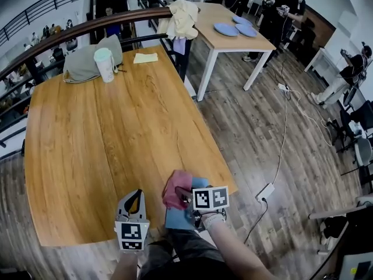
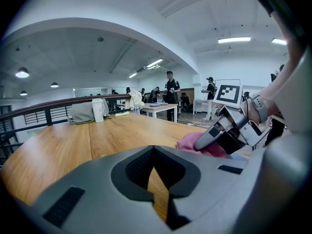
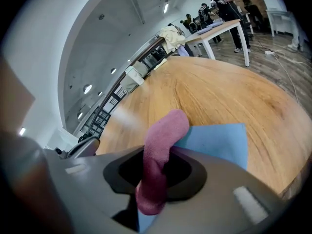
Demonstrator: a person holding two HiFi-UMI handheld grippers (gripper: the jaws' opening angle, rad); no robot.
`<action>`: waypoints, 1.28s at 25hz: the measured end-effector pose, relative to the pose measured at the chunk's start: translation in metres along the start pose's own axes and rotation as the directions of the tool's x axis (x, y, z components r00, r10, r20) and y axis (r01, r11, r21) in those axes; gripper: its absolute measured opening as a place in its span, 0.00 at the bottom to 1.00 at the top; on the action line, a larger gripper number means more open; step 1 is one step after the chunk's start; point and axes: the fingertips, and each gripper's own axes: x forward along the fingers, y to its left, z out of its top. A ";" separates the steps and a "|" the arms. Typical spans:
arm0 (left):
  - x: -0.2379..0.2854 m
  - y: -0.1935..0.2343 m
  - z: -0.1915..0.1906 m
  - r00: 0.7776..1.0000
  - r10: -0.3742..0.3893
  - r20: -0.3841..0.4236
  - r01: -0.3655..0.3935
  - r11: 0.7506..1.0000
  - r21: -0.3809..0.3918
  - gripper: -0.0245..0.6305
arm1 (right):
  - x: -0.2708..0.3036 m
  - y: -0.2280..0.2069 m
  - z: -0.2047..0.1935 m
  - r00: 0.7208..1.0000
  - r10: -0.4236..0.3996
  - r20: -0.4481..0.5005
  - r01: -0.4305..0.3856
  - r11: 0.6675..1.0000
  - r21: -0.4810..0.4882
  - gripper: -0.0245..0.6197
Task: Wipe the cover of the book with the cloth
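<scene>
Head view, table: a long wooden table filled the left and middle of the picture, seen from steeply above.
Head view, book: a blue book lay flat at the table's near edge, toward its right corner.
Head view, cloth: a pink cloth sat bunched over the far part of the book.
Head view, right gripper: the right gripper came in from the right with its tips in the cloth.
Head view, left gripper: the left gripper hovered just left of the book, apart from it, pointing up the table.
Head view, far end: a pale cup stood in front of a grey bag, with a yellow sheet near them.
Left gripper view, jaws: closed together with nothing between them; only table wood showed through the slot behind the tips.
Left gripper view, right side: the right gripper bore down into the pink cloth, and a sliver of the blue book showed beneath it.
Right gripper view, jaws: clamped on the pink cloth, which rose from between them as a thick fold and curled forward.
Right gripper view, book: the blue cover lay flat on the wood beneath and beyond the fold, close to the table's edge at the right. Whether the fold's tip touched the cover could not be told here.
</scene>
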 end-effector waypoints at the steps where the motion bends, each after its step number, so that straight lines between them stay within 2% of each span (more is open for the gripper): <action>1: 0.002 -0.002 0.001 1.000 -0.004 0.002 0.004 1.000 0.001 0.03 | -0.003 -0.005 -0.001 1.000 -0.008 -0.001 0.008 1.000 0.006 0.19; 17: 0.017 -0.027 0.010 0.997 -0.078 0.002 0.078 0.997 0.028 0.03 | -0.052 -0.058 0.001 0.993 -0.085 0.080 0.075 0.990 0.117 0.19; 23: 0.020 -0.023 0.010 0.997 -0.080 -0.002 0.080 0.997 0.025 0.03 | -0.069 -0.075 -0.003 0.986 -0.117 0.116 0.098 0.983 0.158 0.19; 32: 0.022 -0.033 0.012 0.993 -0.118 -0.004 0.118 0.992 0.050 0.03 | -0.101 -0.092 -0.008 0.968 -0.204 0.146 0.181 0.970 0.161 0.19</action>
